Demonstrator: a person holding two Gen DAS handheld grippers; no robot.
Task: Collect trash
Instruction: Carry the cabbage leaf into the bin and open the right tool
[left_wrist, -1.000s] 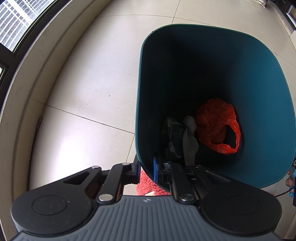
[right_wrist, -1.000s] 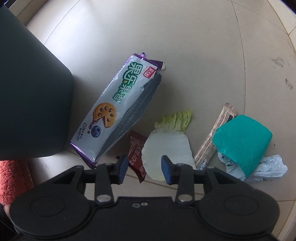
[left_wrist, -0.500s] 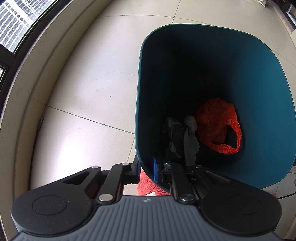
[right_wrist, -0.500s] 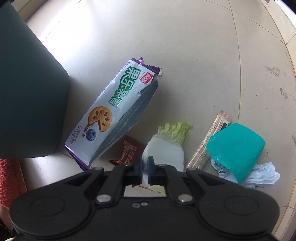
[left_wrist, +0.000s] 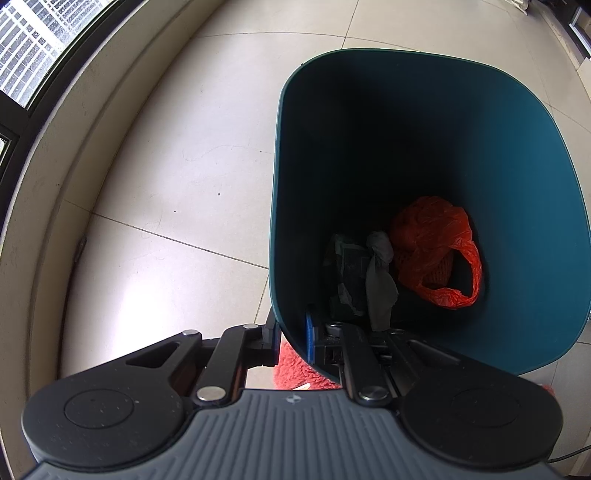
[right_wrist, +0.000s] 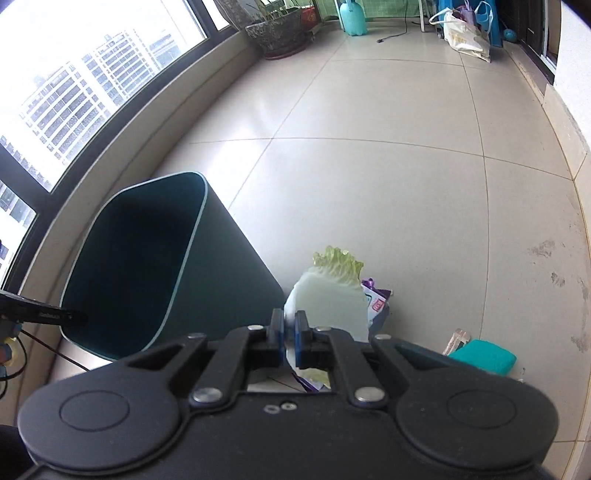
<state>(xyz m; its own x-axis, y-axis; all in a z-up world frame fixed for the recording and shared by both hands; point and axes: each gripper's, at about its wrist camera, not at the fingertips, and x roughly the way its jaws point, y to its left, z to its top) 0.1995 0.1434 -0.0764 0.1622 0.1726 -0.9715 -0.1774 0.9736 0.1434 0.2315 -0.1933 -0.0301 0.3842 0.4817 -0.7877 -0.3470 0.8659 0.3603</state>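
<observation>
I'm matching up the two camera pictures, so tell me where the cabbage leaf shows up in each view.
Left wrist view: the cabbage leaf is not in it.
Right wrist view: the cabbage leaf is at lower centre, pinched in the right gripper, just right of the bin.
Shared landmark: the teal bin, seen from above in the left view with the left gripper clamped on its near rim.

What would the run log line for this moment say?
left gripper: shut on bin rim | right gripper: shut on cabbage leaf, clear of floor | next: drop into bin
</observation>
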